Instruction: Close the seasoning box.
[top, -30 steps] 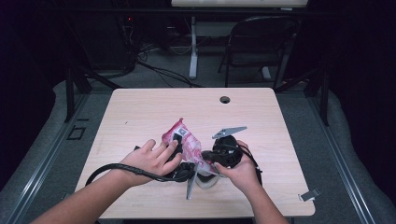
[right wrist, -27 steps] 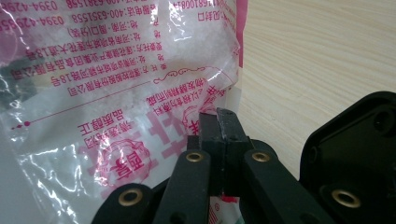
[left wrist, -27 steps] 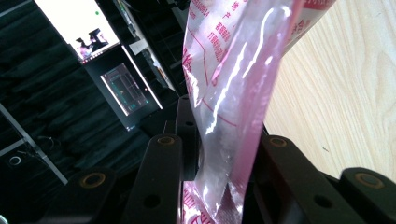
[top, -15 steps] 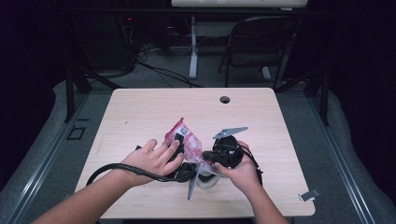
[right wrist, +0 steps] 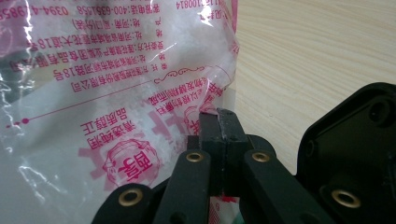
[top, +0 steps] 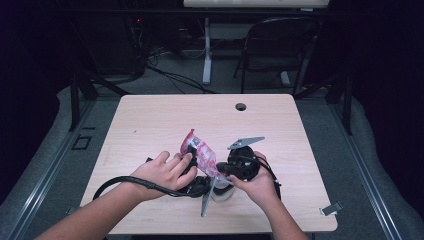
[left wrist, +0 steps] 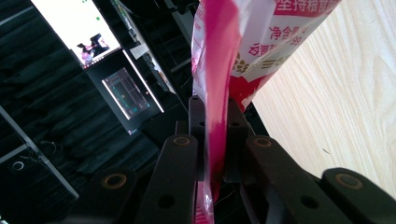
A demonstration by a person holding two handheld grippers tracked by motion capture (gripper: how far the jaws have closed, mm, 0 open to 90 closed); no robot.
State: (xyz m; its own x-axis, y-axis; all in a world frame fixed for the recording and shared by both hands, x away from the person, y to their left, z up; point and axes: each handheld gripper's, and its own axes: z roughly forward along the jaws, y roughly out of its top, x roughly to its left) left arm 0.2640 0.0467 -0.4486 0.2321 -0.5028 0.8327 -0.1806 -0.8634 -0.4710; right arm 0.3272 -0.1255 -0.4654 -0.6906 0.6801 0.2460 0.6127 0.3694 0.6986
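Both tongs are seen closed on the crinkled pink-and-white plastic packet printed with red characters, which is held up off the pale wooden surface near its front edge, between the person's two hands. In the high view the left tongs are covered mostly by the left hand, and the right tongs are gripped by the right hand just beside it; the packet rises at a slant from between them, its upper end tilted toward the far left. In the left gripper view the left tongs are seen clamped on a thin pink fold of the packet, the jaws having just been closing with that fold pinched between them; the printed body of the packet hangs above, and the wood grain of the surface is seen at the right. In the right gripper view the right tongs are pressed together on the lower edge of the packet, whose clear, wrinkled film with mirrored red print spreads to the left, with the surface behind. A black cable is draped from the left tongs across the left wrist. A black folding chair is seen beyond the far edge of the surface.
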